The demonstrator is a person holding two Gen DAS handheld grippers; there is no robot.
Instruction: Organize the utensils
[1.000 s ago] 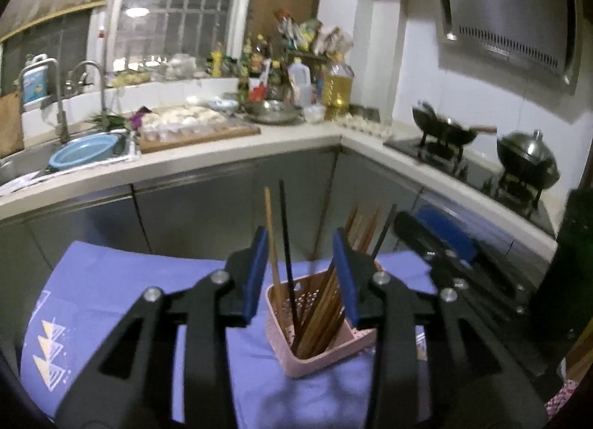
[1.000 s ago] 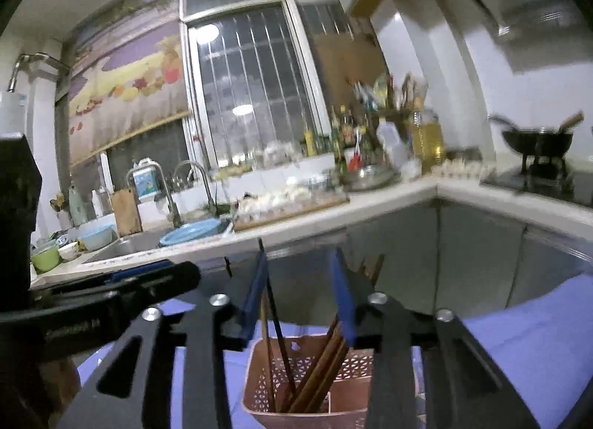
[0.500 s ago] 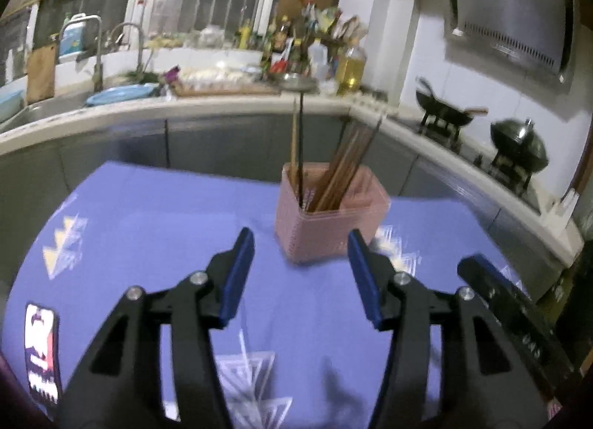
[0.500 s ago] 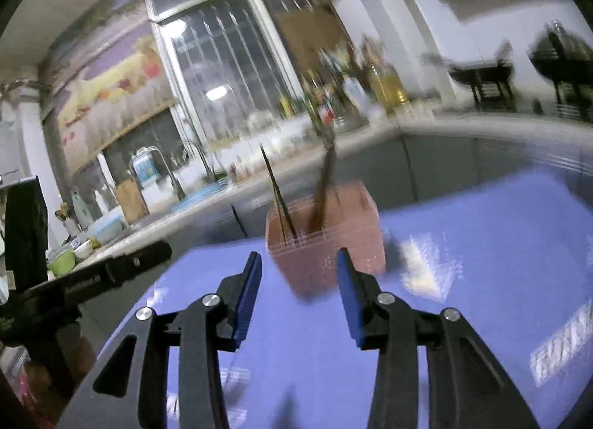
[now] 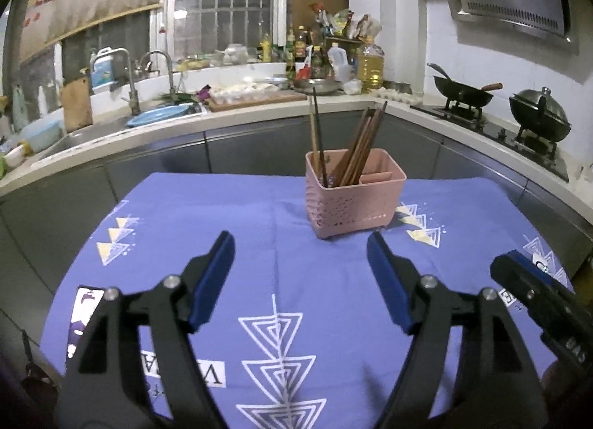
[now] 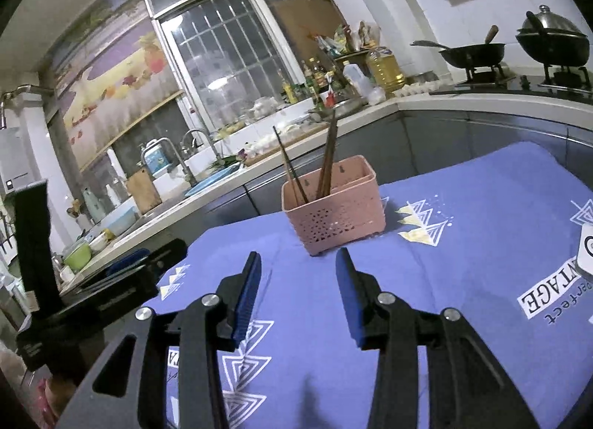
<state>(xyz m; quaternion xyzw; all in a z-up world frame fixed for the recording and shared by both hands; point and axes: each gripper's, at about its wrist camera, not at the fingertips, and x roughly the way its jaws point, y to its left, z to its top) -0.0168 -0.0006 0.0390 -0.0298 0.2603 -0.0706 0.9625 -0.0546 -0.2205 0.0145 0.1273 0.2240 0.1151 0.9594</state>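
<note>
A pink perforated utensil holder (image 5: 354, 197) stands on a blue patterned cloth (image 5: 296, 280) and holds several wooden and dark chopsticks (image 5: 355, 145) upright. It also shows in the right wrist view (image 6: 335, 206) with its chopsticks (image 6: 326, 165). My left gripper (image 5: 301, 245) is open and empty, well back from the holder above the cloth. My right gripper (image 6: 298, 262) is open and empty, close in front of the holder. The right gripper's body (image 5: 537, 303) shows at the right edge of the left wrist view; the left gripper's body (image 6: 103, 291) shows at the left of the right wrist view.
A kitchen counter (image 5: 185, 125) runs behind the table, with a sink and taps (image 5: 148, 69), a blue plate (image 5: 163, 119), a cutting board with food (image 5: 255, 97), bottles (image 5: 370, 65), and a stove with a wok (image 5: 463, 93) and a lidded pot (image 5: 539, 119).
Both grippers have pulled back from over the holder, down and toward me, and opened wider. The chopsticks stay in the holder.
</note>
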